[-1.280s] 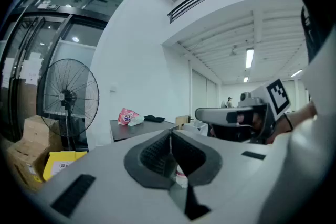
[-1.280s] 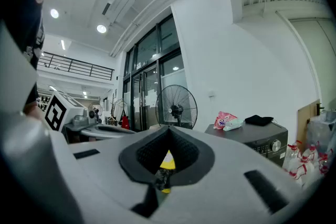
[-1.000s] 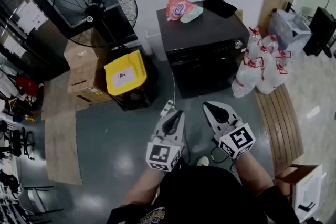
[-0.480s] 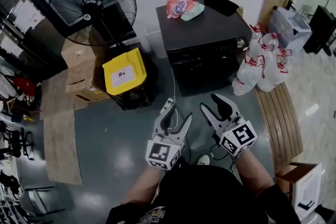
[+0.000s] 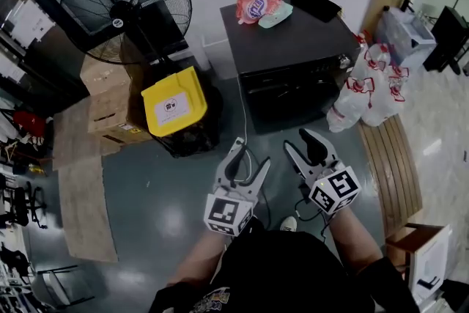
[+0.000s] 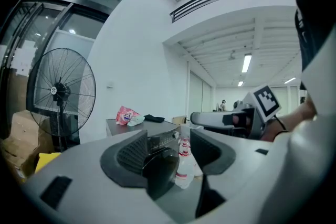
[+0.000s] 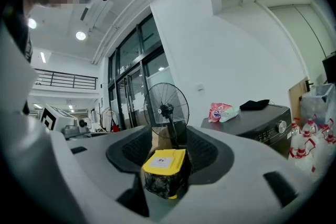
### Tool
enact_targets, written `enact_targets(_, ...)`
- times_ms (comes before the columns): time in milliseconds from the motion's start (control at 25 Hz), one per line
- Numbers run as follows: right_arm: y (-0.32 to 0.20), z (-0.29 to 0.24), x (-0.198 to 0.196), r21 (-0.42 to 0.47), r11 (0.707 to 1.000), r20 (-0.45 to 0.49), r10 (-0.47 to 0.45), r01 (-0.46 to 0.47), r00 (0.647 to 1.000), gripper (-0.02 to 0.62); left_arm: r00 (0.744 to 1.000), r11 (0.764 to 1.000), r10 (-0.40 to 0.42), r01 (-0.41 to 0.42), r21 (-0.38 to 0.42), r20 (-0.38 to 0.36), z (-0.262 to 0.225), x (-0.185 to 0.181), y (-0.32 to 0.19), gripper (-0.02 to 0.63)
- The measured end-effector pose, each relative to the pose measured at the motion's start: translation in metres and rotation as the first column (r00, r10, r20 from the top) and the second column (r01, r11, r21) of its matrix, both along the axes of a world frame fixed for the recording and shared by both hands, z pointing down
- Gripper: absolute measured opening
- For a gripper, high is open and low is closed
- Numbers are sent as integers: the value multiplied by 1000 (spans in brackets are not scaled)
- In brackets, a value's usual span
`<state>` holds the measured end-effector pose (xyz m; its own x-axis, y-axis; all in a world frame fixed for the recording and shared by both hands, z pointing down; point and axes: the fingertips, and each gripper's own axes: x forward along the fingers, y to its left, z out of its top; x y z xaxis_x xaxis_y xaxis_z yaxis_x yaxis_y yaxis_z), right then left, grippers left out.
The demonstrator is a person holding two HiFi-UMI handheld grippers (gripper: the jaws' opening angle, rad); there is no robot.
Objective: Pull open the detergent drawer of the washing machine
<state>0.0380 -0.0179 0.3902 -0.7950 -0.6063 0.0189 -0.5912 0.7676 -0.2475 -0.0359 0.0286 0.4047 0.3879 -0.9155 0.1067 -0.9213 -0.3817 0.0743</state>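
Note:
The dark washing machine (image 5: 289,59) stands against the white wall, well ahead of both grippers. Its control strip (image 5: 287,81) with a round knob (image 7: 282,127) runs along the top of the front; I cannot pick out the detergent drawer on it. My left gripper (image 5: 249,157) is held low over the floor, open, with nothing between its pads. In the left gripper view the machine's front (image 6: 163,141) shows far off between the fingers. My right gripper (image 5: 301,145) is beside it, open and holding nothing, aimed toward the fan.
A pink bag (image 5: 255,5) and a black cloth (image 5: 316,4) lie on the machine. A standing fan (image 5: 124,7), cardboard boxes (image 5: 110,95) and a yellow-lidded bin (image 5: 174,102) stand to its left. Water bottles (image 5: 366,88) and wooden slats (image 5: 388,165) are to its right.
Both grippers went from shut to open, the left wider than the right. Both have shifted a little forward toward the machine.

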Motion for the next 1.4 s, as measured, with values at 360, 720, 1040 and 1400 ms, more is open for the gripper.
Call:
enact_targets(360, -39, 13, -46, -79, 994, 21, 74, -73, 997, 241, 997, 997, 71, -71, -9, -13, 4, -50, -38, 235)
enact_targets(720, -77, 29, -90, -144, 979, 64, 154, -144, 986, 279, 989, 989, 150, -150, 6, -11, 7, -97, -72, 239)
enact_targets(1040, -113, 57, -113, -307, 938, 192, 228, -162, 954, 322, 983, 983, 182, -182, 0, 7, 16, -125, -94, 241)
enact_targets(1400, -178, 129, -105, -566, 818, 345, 347, -101, 872, 345, 985, 984, 173, -172, -55, 1, 35, -123, -131, 242)
